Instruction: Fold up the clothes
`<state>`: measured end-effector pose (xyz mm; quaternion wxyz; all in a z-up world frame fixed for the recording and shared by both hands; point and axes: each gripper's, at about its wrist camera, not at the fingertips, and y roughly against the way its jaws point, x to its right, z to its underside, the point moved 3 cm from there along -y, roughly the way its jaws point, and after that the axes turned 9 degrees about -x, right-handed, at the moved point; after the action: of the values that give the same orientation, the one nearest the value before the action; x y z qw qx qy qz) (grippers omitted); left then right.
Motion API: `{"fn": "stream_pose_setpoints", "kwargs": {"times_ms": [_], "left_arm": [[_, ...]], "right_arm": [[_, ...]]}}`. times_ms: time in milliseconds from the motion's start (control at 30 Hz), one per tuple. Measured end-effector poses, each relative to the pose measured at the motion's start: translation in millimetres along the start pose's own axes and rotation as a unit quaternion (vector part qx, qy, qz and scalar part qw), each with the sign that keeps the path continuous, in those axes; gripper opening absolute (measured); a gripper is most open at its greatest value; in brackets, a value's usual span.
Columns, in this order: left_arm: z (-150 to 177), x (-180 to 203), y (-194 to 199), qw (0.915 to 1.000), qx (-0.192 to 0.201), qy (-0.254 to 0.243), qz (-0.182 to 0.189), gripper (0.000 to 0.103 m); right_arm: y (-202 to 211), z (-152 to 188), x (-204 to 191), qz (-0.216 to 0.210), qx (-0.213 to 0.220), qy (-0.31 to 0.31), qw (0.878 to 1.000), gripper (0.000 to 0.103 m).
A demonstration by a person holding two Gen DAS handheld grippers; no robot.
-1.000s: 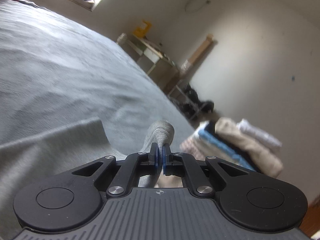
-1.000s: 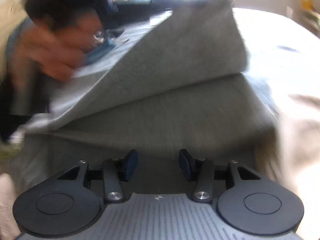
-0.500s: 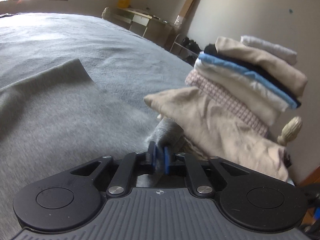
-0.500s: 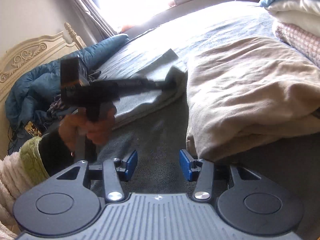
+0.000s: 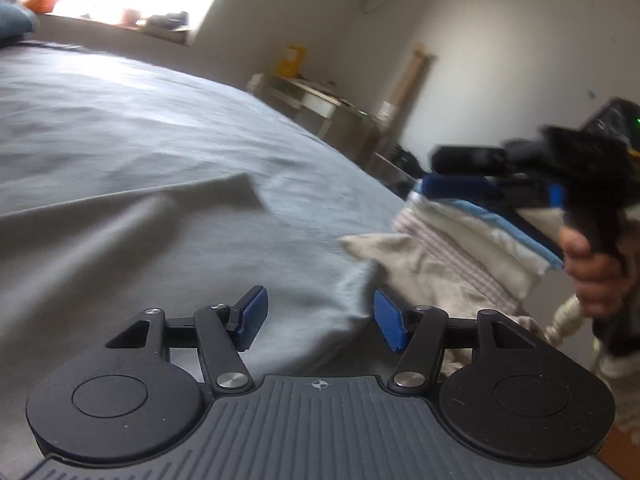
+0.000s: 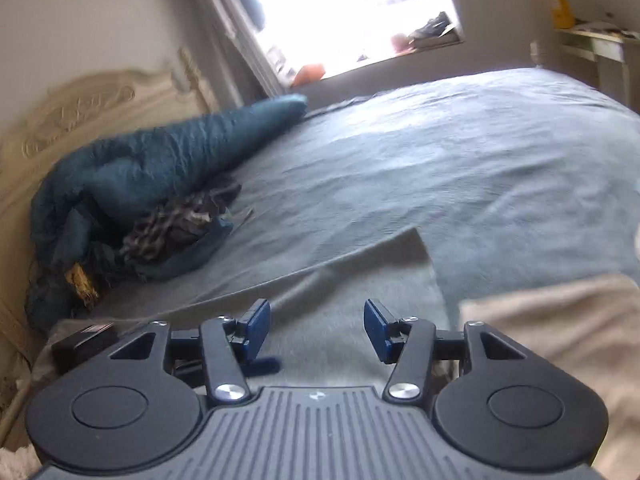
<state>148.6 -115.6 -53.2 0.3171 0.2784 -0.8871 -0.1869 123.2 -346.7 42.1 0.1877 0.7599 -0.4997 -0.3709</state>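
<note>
Tongs first: the left tongs [image 5: 316, 320] are opening, blue pads clear of the grey garment [image 5: 180, 248] that lies flat on the bed [image 5: 140, 112] beneath them; the right tongs [image 6: 316, 330] are opening too, empty above the same cloth; just beside the garment sits a beige garment [image 6: 560, 320], and behind it a stack of folded clothes [image 5: 480, 232]; a teal quilt [image 6: 160, 160] is bunched by the headboard [image 6: 80, 104].

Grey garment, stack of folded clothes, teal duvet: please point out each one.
grey garment [image 5: 168, 248]: left wrist view, flat middle of the cloth.
stack of folded clothes [image 5: 472, 236]: left wrist view, side of the layers.
teal duvet [image 6: 168, 160]: right wrist view, upper bulge.
</note>
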Motion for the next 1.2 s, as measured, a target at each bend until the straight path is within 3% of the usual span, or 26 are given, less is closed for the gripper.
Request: {"fn": "stream_pose_setpoints", "kwargs": {"times_ms": [133, 233, 367, 467, 533, 700, 833, 1100, 1200], "left_arm": [[16, -42, 35, 0.9973, 0.028, 0.06, -0.034, 0.059], [28, -71, 51, 0.9923, 0.041, 0.113, -0.029, 0.059], [40, -99, 53, 0.9851, 0.035, 0.167, -0.019, 0.058], [45, -96, 49, 0.9879, 0.046, 0.144, -0.034, 0.057], [49, -92, 47, 0.9899, 0.058, 0.122, -0.045, 0.058], [51, -98, 46, 0.9888, 0.075, 0.126, -0.025, 0.058], [51, -102, 47, 0.9883, 0.08, 0.129, -0.016, 0.058], [52, -100, 47, 0.9881, 0.084, 0.129, -0.01, 0.058], [54, -98, 47, 0.9883, 0.085, 0.126, -0.012, 0.058]], "right_arm": [[-74, -32, -46, -0.001, -0.058, 0.09, 0.994, 0.056], [-121, -32, -88, -0.017, -0.085, 0.193, 0.977, 0.056], [-171, -34, -154, -0.08, -0.1, 0.328, 0.936, 0.055], [-212, -36, -205, -0.144, -0.132, 0.388, 0.9, 0.055], [-243, -36, -234, -0.174, -0.165, 0.409, 0.88, 0.053], [-301, -36, -288, -0.207, -0.225, 0.412, 0.858, 0.051], [-322, -31, -320, -0.225, -0.23, 0.433, 0.842, 0.05], [-375, 1, -352, -0.181, -0.258, 0.497, 0.808, 0.049], [-368, 10, -357, -0.166, -0.235, 0.519, 0.805, 0.012]]}}
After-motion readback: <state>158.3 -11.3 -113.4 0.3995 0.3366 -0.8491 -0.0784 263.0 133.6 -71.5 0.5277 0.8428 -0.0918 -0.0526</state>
